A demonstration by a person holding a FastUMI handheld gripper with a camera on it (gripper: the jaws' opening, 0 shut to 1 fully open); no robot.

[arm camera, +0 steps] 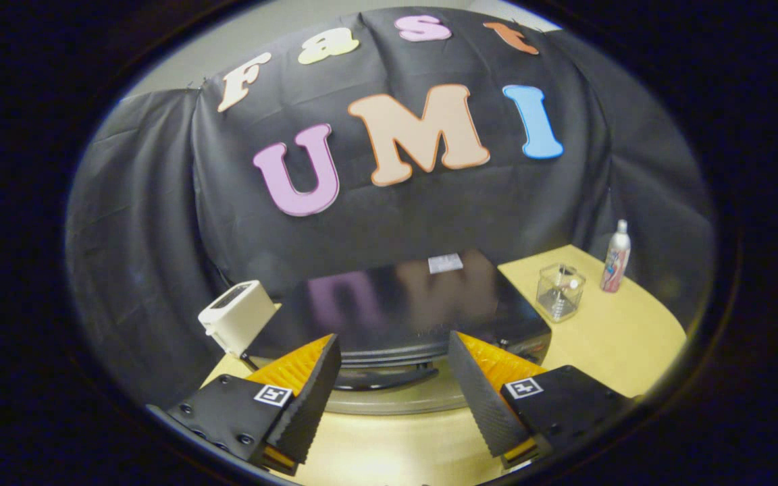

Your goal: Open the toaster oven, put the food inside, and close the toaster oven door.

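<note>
**Gripper spread wide above the toaster oven door**

Nearest in, the gripper (394,391) hung with its fingers (308,398) spread wide, gripping nothing, over the table's (605,351) front edge. Between the fingers sat the door handle (382,378) of the toaster oven (396,304), door shut, glossy black top stretching beyond. A white toaster (237,316) stood at the table's left edge. Further right stood a clear glass container (560,291), and a spray can (616,256) near the far right corner.
</note>
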